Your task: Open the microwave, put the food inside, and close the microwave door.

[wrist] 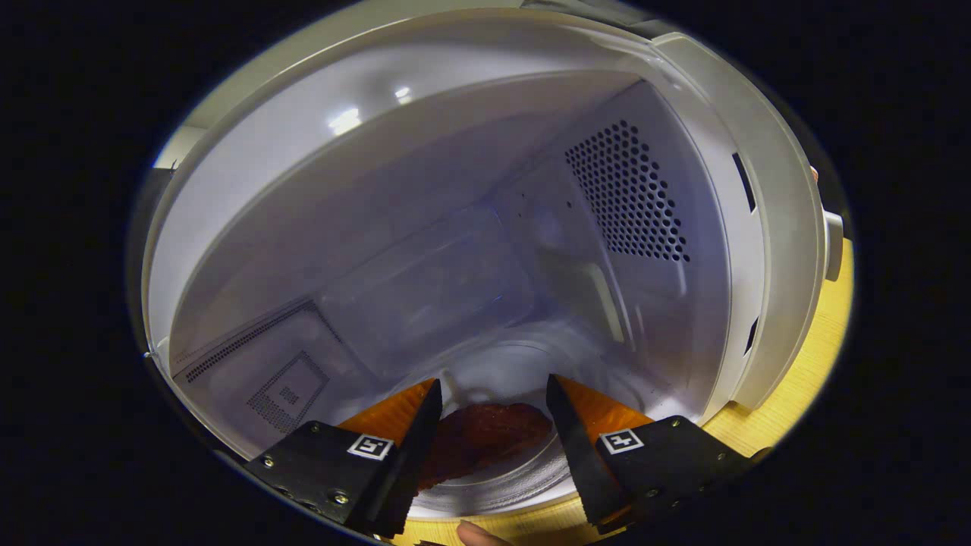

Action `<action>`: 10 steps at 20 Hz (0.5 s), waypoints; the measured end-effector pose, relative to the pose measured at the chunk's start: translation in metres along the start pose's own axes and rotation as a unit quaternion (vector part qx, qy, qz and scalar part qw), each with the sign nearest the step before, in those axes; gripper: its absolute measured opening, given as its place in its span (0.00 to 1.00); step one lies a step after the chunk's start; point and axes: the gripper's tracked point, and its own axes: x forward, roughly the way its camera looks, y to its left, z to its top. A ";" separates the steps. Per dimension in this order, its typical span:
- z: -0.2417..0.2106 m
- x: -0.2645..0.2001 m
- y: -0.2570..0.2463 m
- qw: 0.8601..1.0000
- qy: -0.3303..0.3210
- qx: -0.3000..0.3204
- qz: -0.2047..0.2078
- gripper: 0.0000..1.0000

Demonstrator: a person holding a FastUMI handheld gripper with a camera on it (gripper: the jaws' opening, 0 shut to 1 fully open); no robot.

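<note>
**Food lying on the turntable, fingers spread to either side**

The food (485, 440), a flat, dark reddish-brown piece with a rough surface, lies between the two fingers of the gripper (493, 390), a little below their tips. The fingers stand well apart. Whether the left finger's inner edge touches the food cannot be told, and a gap shows between the food and the right finger, so nothing is clamped.

The food rests on the round glass turntable (523, 474), whose ridged rim curves beneath and between the fingers. The turntable sits on the floor of the microwave (766, 227) cavity, which opens up just ahead of the fingertips and surrounds them on all sides.

Beyond the fingers rises the pale back wall of the cavity. Ahead and to the right, the side wall carries a patch of round vent holes (630, 193). Ahead and to the left, close to the left finger, a panel with fine perforations (284, 390) forms a square pattern and a line of dots.

Right of the right finger, the microwave's white front frame stands on a light wooden tabletop (804, 379). Below the fingers, nearest the camera, a fingertip (478, 535) of the person shows against the same wood.
</note>
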 end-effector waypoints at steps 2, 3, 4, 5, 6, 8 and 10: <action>0.005 -0.017 0.017 1.000 0.001 0.000 0.018 0.84; 0.006 -0.029 0.025 1.000 0.002 -0.003 0.026 0.84; 0.007 -0.041 0.034 0.999 0.006 -0.003 0.037 0.84; 0.007 -0.054 0.044 0.999 0.013 -0.005 0.051 0.84; 0.006 -0.067 0.052 0.997 0.019 -0.011 0.070 0.84; 0.004 -0.093 0.061 0.995 0.028 -0.033 0.090 0.84; 0.006 -0.127 0.078 0.989 0.036 -0.039 0.136 0.84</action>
